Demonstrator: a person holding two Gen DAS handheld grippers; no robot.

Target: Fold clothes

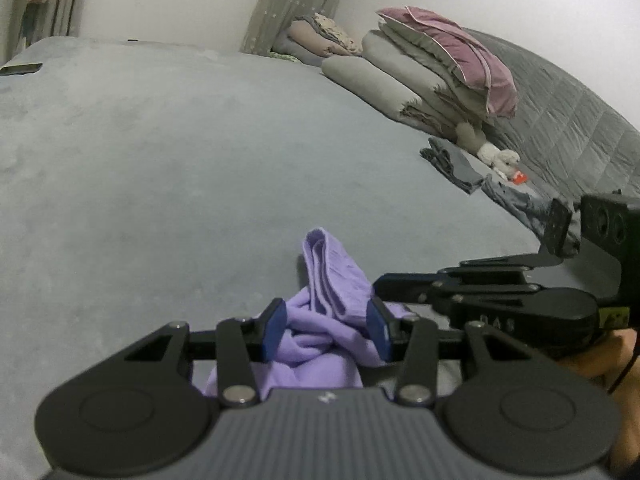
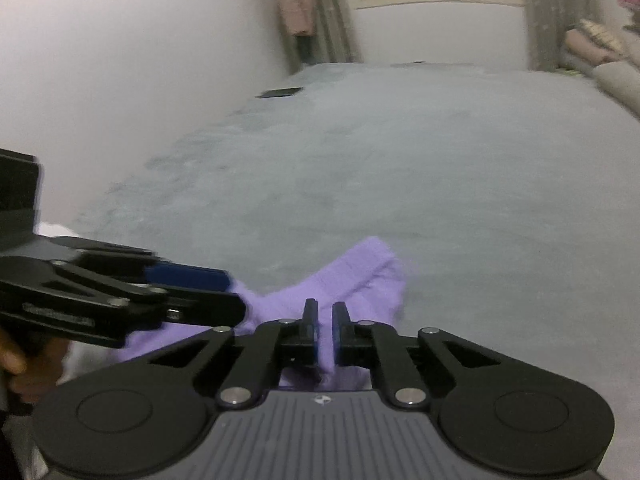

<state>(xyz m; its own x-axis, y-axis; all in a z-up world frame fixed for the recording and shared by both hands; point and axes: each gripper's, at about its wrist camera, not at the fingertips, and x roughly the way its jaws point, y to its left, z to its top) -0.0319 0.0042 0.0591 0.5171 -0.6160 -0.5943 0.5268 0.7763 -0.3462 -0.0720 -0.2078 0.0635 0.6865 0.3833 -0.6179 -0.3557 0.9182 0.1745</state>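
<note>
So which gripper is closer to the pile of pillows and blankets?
Right. In the left wrist view the right gripper reaches in from the side where the stacked bedding lies, pinching the purple cloth. The left gripper sits farther from it, straddling the cloth.

One purple garment [image 1: 320, 344], two claws (left [image 1: 326, 330], right [image 2: 325, 332]), one bed [image 1: 180, 160].

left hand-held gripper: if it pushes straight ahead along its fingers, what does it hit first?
The left hand-held gripper already has the bunched purple garment between its fingers, so it would meet that first, probably the upright fold. Beyond it lies only the grey bed surface; depth is hard to judge through the fisheye.
</note>
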